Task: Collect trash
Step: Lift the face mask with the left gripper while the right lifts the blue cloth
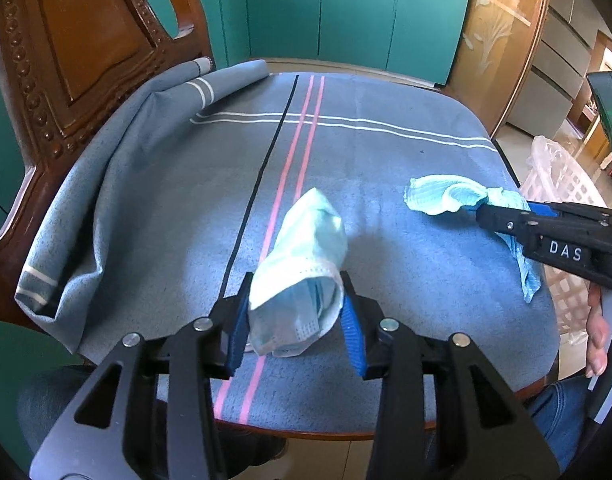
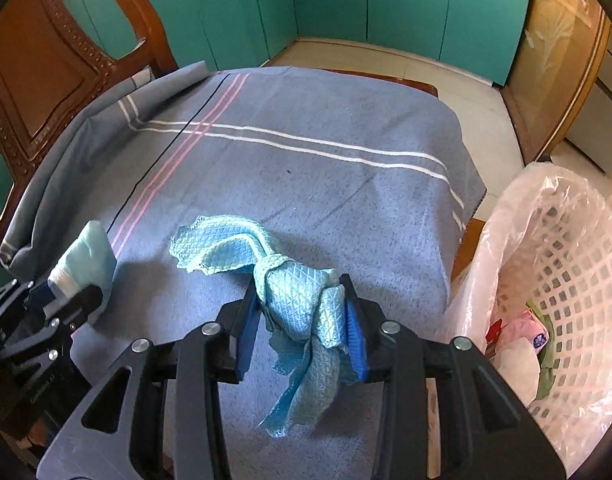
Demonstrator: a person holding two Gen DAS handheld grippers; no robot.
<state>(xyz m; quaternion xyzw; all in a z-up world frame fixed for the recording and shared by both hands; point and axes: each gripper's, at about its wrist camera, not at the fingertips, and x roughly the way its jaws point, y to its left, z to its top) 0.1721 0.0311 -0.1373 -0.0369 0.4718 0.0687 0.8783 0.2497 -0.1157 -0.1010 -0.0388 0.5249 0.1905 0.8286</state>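
My left gripper (image 1: 296, 300) is shut on a crumpled light-blue face mask (image 1: 302, 272) just above the cloth-covered seat; it also shows in the right wrist view (image 2: 86, 264). My right gripper (image 2: 302, 304) is shut on a knotted turquoise cloth rag (image 2: 290, 292), whose free end lies on the seat; the rag (image 1: 446, 194) and the right gripper (image 1: 482, 212) also show at the right of the left wrist view. A white lattice trash basket (image 2: 578, 264) lined with a clear bag stands to the right of the seat and holds some rubbish.
The seat is covered by a grey-blue striped cloth (image 1: 346, 152) bunched at the left against a carved wooden chair back (image 1: 66, 60). Teal cabinets (image 1: 346, 12) stand behind, and a tiled floor (image 2: 426, 76) lies between them and the seat.
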